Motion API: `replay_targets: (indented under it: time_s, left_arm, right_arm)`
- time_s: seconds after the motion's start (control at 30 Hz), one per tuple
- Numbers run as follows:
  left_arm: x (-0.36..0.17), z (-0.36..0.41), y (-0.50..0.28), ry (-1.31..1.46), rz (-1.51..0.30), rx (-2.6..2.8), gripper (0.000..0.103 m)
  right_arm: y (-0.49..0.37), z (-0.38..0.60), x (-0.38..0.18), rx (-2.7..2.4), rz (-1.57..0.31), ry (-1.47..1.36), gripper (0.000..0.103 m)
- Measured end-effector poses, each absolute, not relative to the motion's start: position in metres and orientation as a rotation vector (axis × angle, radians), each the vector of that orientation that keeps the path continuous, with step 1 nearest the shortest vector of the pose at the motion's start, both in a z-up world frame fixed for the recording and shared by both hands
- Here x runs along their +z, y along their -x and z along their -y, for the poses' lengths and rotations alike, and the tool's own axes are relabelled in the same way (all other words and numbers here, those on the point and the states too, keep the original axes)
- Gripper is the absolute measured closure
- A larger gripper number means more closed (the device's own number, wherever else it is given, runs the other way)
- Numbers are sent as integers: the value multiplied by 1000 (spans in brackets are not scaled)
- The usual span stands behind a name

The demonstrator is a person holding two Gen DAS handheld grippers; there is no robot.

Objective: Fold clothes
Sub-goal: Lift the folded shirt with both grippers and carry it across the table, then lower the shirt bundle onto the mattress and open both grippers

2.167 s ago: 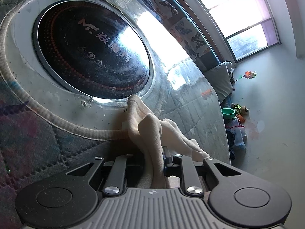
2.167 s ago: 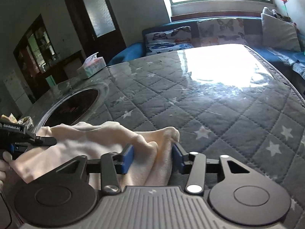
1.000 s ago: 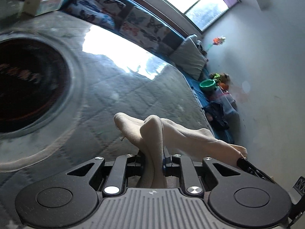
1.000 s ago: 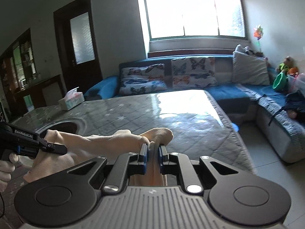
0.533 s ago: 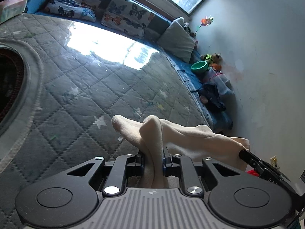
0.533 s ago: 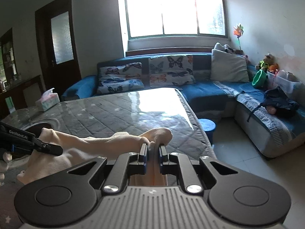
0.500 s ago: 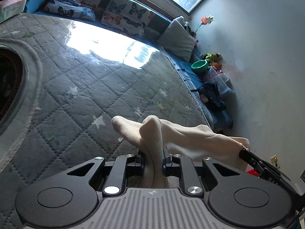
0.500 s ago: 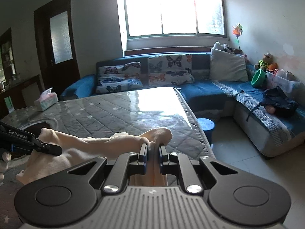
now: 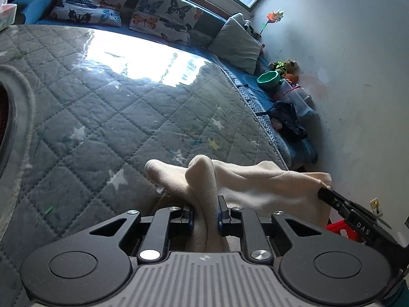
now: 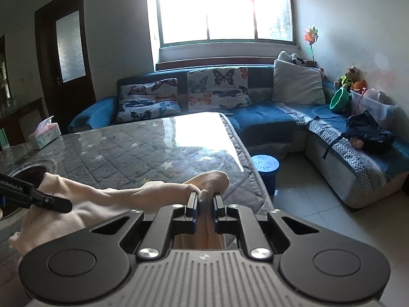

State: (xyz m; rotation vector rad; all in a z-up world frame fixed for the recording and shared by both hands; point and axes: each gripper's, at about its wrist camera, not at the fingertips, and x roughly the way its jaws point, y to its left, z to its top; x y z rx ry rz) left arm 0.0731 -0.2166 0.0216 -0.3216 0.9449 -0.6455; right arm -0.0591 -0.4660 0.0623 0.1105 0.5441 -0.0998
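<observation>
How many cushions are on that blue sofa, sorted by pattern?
Butterfly cushions: 2, one beside the other
Plain grey cushions: 1
Total: 3

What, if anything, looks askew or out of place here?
Nothing alarming. The cream garment is bunched and sagging, not spread, pinched by the left gripper and the right gripper above the quilted table. On the sofa, a dark bag lies loose.
</observation>
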Motion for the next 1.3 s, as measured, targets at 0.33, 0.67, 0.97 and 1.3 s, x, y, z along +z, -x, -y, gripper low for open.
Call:
replay_targets:
  time_s: [0.33, 0.67, 0.97, 1.3]
  left_arm:
    - [18, 249, -88, 278, -931, -657, 85]
    - [11, 261, -105, 242, -927, -642, 85]
    - [0, 259, -112, 237, -938, -641, 81]
    - [0, 258, -110, 243, -958, -682, 84]
  right_arm:
    - [40, 478, 64, -145, -544, -71, 93]
    - [5, 482, 51, -161, -577, -46, 93]
    - [-12, 488, 30, -184, -627, -66, 93]
    - [-15, 490, 8, -185, -686, -59, 91]
